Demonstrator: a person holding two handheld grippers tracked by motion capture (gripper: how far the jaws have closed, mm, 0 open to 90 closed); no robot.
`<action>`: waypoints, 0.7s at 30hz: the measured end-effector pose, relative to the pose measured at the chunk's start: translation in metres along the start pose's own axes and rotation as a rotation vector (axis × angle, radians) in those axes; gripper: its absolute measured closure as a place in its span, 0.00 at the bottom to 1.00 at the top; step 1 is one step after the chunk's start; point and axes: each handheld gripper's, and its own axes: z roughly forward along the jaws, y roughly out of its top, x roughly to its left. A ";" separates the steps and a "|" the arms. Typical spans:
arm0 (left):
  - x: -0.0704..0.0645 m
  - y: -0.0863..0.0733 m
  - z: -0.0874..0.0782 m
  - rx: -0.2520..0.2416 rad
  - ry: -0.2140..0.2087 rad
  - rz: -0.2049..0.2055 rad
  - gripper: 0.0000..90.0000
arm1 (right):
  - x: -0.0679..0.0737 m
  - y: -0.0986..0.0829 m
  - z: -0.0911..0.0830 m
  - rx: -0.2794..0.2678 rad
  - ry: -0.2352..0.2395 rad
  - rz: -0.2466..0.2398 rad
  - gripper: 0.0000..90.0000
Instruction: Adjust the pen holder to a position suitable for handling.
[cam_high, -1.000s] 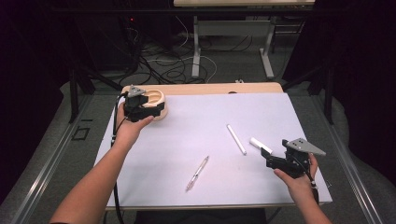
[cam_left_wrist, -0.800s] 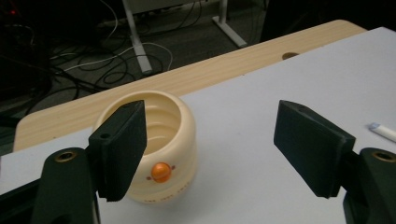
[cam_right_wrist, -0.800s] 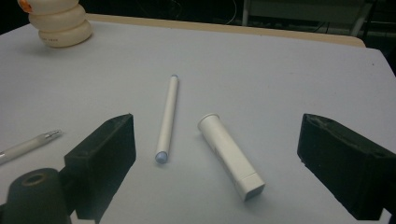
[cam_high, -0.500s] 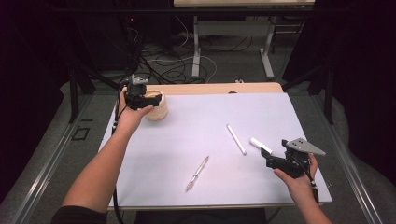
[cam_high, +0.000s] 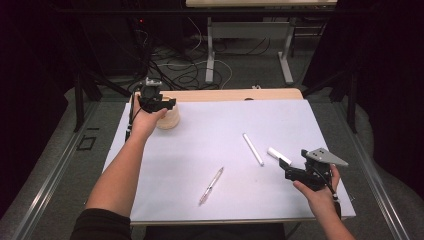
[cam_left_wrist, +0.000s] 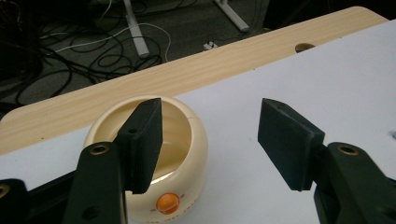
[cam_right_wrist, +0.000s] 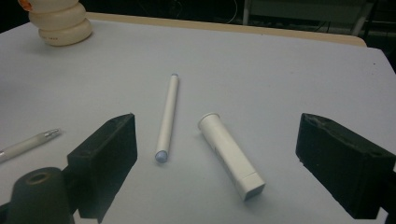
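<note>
the cream pot (cam_left_wrist: 149, 154) sits at the far left of the white sheet (cam_high: 225, 145), just near the bare wooden strip (cam_left_wrist: 187, 74) at the table's far edge, and the left claw (cam_left_wrist: 210, 135) is right on top of it. in the left gripper view one jaw hangs over the pot's open mouth, the other stands out over bare sheet to the side, so the jaws are wide apart and gripping nothing; whether the inner pad grazes the rim, can't tell. an orange button (cam_left_wrist: 167, 202) shows low on the pot's near side.

to take it cleanly, i'd say bring the claw down so one jaw drops inside the mouth and the other lands outside the wall, then pinch the rim square and upright, or the round body may tip.

over on the near right, the right claw (cam_right_wrist: 217, 165) is spread wide too, empty, hovering just short of a white cap (cam_right_wrist: 231, 155) and a white stick (cam_right_wrist: 167, 117) lying side by side, close but apart. a clear pen (cam_high: 210, 185) lies alone near the middle front.
</note>
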 end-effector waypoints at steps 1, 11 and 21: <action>0.001 0.000 0.002 0.001 -0.006 -0.008 0.47 | 0.000 0.000 0.000 -0.001 0.001 -0.003 0.14; 0.013 -0.006 0.020 0.065 -0.054 -0.089 0.57 | 0.000 0.000 0.000 0.006 0.004 0.000 0.15; 0.016 -0.010 0.030 0.103 -0.046 -0.094 0.60 | -0.001 -0.001 0.002 -0.003 0.013 0.003 0.15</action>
